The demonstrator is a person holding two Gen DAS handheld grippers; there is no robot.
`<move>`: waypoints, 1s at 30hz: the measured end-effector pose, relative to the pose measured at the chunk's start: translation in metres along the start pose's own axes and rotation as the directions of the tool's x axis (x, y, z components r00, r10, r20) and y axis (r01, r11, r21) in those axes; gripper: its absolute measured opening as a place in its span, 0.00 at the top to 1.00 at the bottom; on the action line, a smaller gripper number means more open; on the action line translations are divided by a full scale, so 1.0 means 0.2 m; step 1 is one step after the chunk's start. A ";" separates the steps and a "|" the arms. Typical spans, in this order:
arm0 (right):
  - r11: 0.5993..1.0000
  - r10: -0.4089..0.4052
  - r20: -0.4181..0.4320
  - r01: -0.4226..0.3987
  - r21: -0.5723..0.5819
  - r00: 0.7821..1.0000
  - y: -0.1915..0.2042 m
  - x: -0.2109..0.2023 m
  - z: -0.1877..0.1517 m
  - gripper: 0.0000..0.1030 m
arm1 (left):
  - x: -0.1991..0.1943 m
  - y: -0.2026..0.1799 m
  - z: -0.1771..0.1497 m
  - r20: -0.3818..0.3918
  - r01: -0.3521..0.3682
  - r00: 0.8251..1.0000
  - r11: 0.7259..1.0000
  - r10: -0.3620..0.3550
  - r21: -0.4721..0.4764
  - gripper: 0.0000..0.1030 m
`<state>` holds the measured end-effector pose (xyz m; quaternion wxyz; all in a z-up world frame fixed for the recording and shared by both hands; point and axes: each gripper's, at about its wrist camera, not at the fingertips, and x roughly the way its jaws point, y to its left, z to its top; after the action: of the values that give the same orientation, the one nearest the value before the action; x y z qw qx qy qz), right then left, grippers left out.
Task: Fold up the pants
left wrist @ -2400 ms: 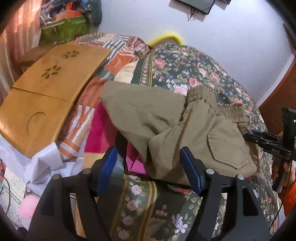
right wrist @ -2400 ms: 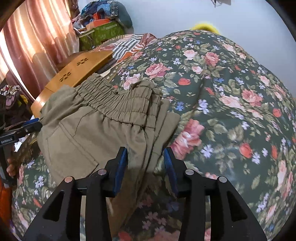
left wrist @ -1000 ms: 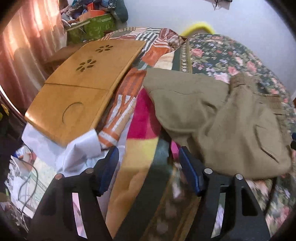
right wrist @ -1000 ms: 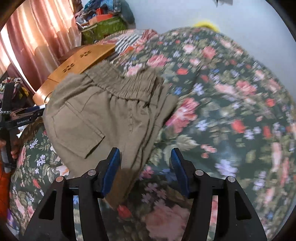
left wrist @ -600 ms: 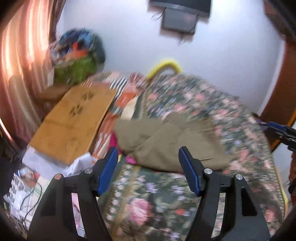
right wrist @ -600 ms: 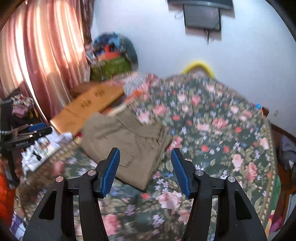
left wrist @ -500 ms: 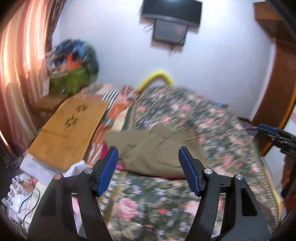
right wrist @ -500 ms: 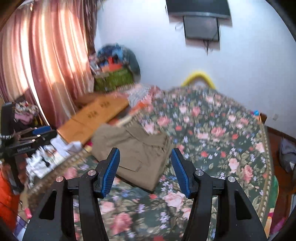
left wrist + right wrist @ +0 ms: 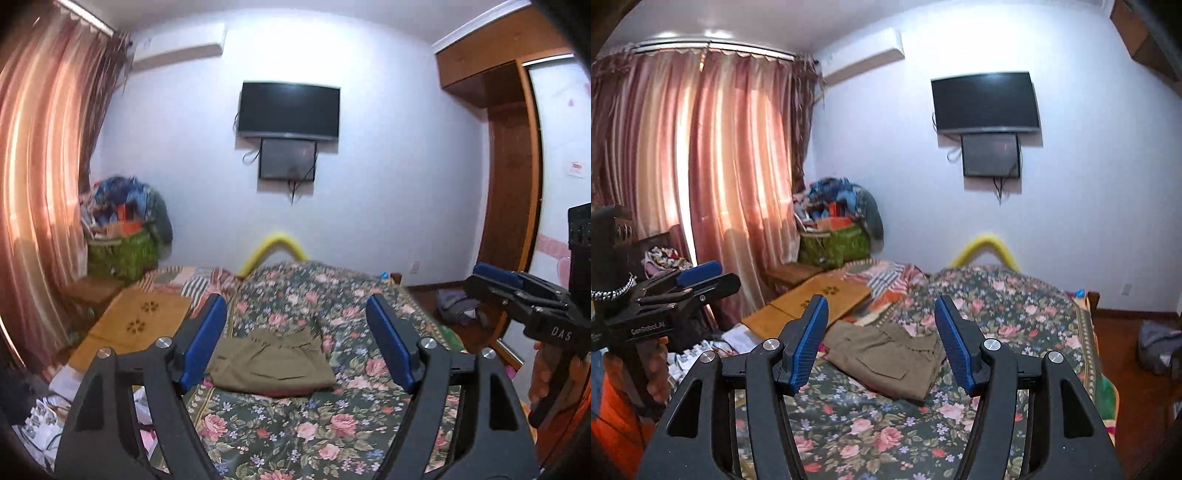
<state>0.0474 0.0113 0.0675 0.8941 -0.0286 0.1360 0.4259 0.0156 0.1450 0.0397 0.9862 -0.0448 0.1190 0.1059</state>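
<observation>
Both tools pulled back and raised since earlier; left tool [image 9: 297,339] and right tool [image 9: 881,339] wide, empty. Folded khaki pants [image 9: 271,363] on floral bedspread [image 9: 295,435], beside wooden lap desk [image 9: 809,302]. Wall TV [image 9: 986,101]. Readable: "GenRobot.AI", "DAS".

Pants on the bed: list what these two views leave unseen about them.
- Left wrist view: the pants' left edge is hidden behind the left gripper's blue finger.
- Right wrist view: the right gripper's fingers cover both side edges.
- Both views: inner layers lie hidden beneath the top fold.
</observation>
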 end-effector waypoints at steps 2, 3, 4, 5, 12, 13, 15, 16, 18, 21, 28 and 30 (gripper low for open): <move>1.000 0.008 0.027 -0.008 0.008 1.000 0.02 -0.06 0.00 0.43 | -0.08 -0.04 0.01 0.023 0.006 1.000 1.000 -0.006 0.006 0.22; 1.000 0.010 0.040 -0.010 0.011 0.999 0.04 -0.08 0.00 0.34 | -0.10 -0.05 0.01 0.032 0.006 0.999 1.000 -0.007 0.010 0.21; 1.000 0.007 0.051 -0.008 0.015 0.999 0.03 -0.09 -0.01 0.30 | -0.14 -0.06 0.02 0.044 0.005 0.999 1.000 -0.006 0.016 0.19; 1.000 0.001 0.065 -0.003 0.019 0.998 0.04 -0.11 -0.01 0.24 | -0.15 -0.07 0.01 0.050 0.005 0.999 1.000 -0.006 0.020 0.16; 0.999 -0.042 0.113 0.038 0.039 0.993 0.08 -0.18 -0.04 0.05 | -0.25 -0.12 -0.02 0.071 0.005 0.997 1.000 -0.007 0.025 0.05; 0.998 -0.048 0.119 0.043 0.039 0.992 0.09 -0.18 -0.04 0.04 | -0.25 -0.12 -0.02 0.071 0.005 0.997 1.000 -0.007 0.025 0.04; 0.998 -0.062 0.130 0.057 0.039 0.990 0.10 -0.21 -0.05 0.03 | -0.25 -0.12 -0.03 0.073 0.005 0.997 1.000 -0.007 0.027 0.02; 0.997 -0.075 0.134 0.070 0.041 0.988 0.10 -0.22 -0.05 0.02 | -0.26 -0.12 -0.03 0.075 0.001 0.997 1.000 -0.003 0.026 0.02; 0.995 -0.092 0.141 0.086 0.045 0.986 0.11 -0.22 -0.05 0.01 | -0.26 -0.12 -0.04 0.076 0.000 0.997 1.000 -0.001 0.020 0.01; 0.993 -0.112 0.150 0.106 0.049 0.982 0.12 -0.24 -0.06 0.01 | -0.27 -0.11 -0.05 0.077 -0.006 0.997 1.000 0.005 0.011 0.00; 0.993 -0.115 0.142 0.111 0.035 0.983 0.15 -0.23 -0.05 0.01 | -0.26 -0.08 -0.06 0.070 -0.016 0.997 1.000 0.016 0.001 0.00; 0.994 -0.113 0.141 0.110 0.030 0.984 0.16 -0.23 -0.05 0.01 | -0.26 -0.08 -0.06 0.067 -0.015 0.998 1.000 0.016 -0.001 0.00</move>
<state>-0.0074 -0.0055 0.0718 0.9241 0.0040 0.0749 0.3748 -0.0337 0.1167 0.0412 0.9888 -0.0406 0.0862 0.1151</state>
